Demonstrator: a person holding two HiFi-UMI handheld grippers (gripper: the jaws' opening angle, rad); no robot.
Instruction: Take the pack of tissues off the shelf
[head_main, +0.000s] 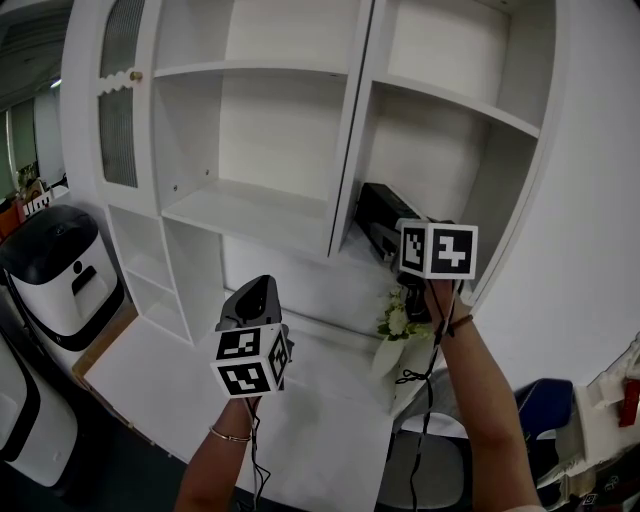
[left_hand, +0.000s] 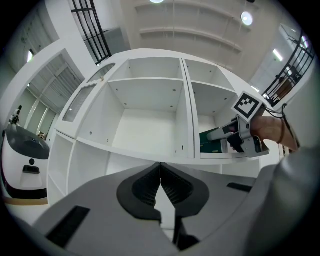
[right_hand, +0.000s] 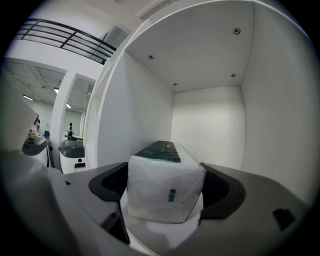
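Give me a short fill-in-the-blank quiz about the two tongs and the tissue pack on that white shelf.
1. The pack of tissues stands ___ the two sides of the right tongs.
2. The left tongs are ___, with nothing in them.
3. The pack's top face is dark ___.
4. The pack rests in a compartment of the ___ shelf.

Missing words: between; shut; green; white.

Pack of tissues: lodged in shelf's right compartment, clasped between right tool's jaws; left tool positioned lower-left, before shelf.

White flowers, perhaps an air purifier
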